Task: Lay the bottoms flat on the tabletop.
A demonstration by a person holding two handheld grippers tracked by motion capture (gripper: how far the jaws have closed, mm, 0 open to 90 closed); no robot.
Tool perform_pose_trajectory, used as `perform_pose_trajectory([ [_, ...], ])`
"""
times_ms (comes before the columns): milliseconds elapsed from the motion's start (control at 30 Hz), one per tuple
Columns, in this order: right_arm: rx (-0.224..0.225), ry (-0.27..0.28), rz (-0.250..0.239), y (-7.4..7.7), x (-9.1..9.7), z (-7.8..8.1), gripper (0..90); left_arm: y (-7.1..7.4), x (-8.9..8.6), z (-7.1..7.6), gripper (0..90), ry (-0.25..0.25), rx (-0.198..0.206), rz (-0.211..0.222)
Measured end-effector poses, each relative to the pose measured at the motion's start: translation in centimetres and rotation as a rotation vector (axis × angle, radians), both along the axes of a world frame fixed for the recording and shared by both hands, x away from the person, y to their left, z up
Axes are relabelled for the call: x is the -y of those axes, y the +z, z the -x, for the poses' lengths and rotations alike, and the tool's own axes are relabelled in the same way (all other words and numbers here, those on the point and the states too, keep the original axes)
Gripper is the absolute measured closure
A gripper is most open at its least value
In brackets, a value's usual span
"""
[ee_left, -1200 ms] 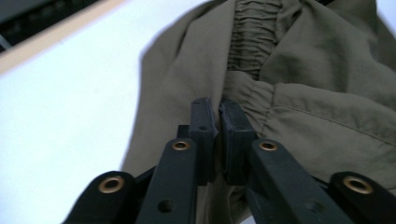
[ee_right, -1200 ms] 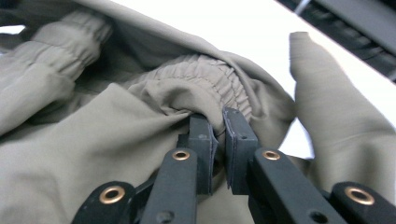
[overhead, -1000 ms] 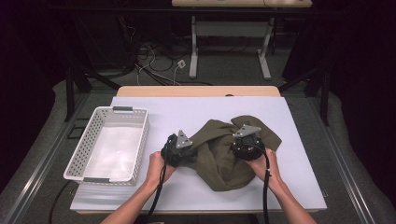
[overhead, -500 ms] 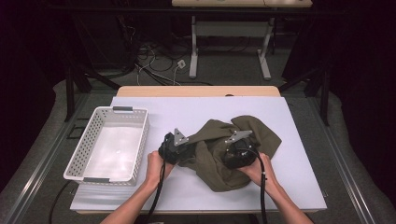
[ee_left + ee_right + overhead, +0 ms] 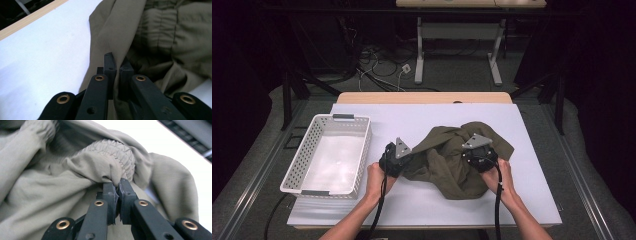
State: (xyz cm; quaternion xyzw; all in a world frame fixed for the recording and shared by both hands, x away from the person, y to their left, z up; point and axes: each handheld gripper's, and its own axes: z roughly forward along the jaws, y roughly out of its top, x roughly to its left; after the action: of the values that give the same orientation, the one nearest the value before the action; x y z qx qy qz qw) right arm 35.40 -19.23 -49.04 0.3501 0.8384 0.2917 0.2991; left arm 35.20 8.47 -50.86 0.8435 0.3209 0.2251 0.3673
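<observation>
Left gripper (image 5: 115,65): jaws just closed, pinching a fold at the left edge of the crumpled olive-green fabric garment (image 5: 447,160). Right gripper (image 5: 117,186): jaws just closed too, clamped on the gathered elastic hem (image 5: 117,151). Garment lies mid-table on the white table sheet (image 5: 422,120), right of the white perforated plastic basket (image 5: 294,160).

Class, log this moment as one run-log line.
left gripper: shut on olive garment edge | right gripper: just closed on its elastic band | basket: empty
</observation>
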Motion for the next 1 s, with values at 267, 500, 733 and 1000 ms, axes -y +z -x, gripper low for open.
perform_pose_trajectory([
  [267, -0.131, -0.001, 0.009, -1.7, 0.5, -1.2, 63.2, -0.9, 0.3, -0.5, 82.0, -0.014, -0.053, -0.004],
  [500, -0.107, 0.029, -0.073, 0.7, 0.0, 0.8, 41.1, -0.6, 0.4, -0.4, 56.9, -0.031, -0.045, 0.012],
  [733, -0.151, 0.13, -0.118, 1.1, -2.3, 2.4, 33.7, -0.9, 0.4, -0.7, 63.8, -0.066, -0.057, 0.027],
  [1000, -0.191, 0.198, -0.021, -1.3, -4.9, 2.8, 70.6, -1.6, 0.7, -0.7, 85.1, -0.087, -0.088, 0.007],
])
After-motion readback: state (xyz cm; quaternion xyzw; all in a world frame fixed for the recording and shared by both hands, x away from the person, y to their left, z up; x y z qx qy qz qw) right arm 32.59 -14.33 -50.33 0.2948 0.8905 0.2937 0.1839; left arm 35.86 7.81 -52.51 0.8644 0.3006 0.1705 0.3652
